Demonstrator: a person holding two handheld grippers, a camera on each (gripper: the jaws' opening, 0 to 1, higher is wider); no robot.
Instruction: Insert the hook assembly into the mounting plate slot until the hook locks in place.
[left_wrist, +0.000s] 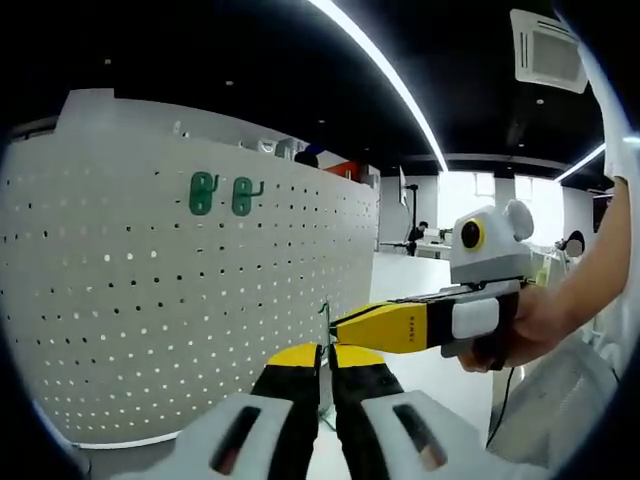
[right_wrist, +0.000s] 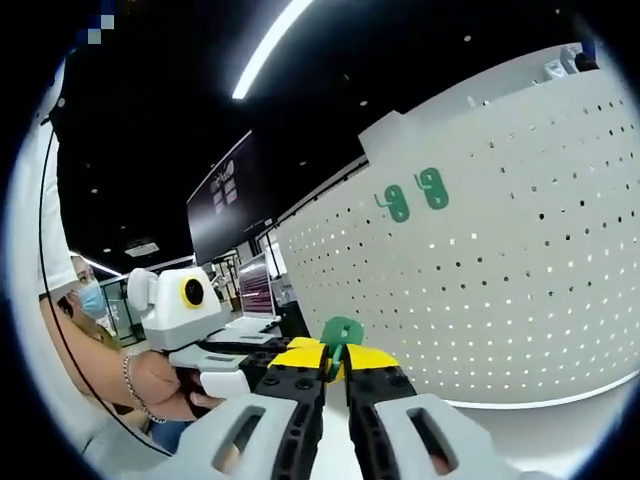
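Right tongs (right_wrist: 333, 362) clenched on a green hook (right_wrist: 340, 333). Left tongs (left_wrist: 326, 357) clenched, nothing visible between. Two green hooks (right_wrist: 415, 195) on pegboard (right_wrist: 520, 260) at 1 o'clock.

No readable text. Small dark print on yellow side of my right gripper (left_wrist: 345, 325), too blurred. Dark wall sign (right_wrist: 224, 186), white marks illegible.

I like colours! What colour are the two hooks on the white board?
Green hooks, clearest in the right gripper view.

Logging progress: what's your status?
Right gripper shut on green hook. Left gripper shut, what it holds unclear. Two hooks already on pegboard. Nothing blocking.
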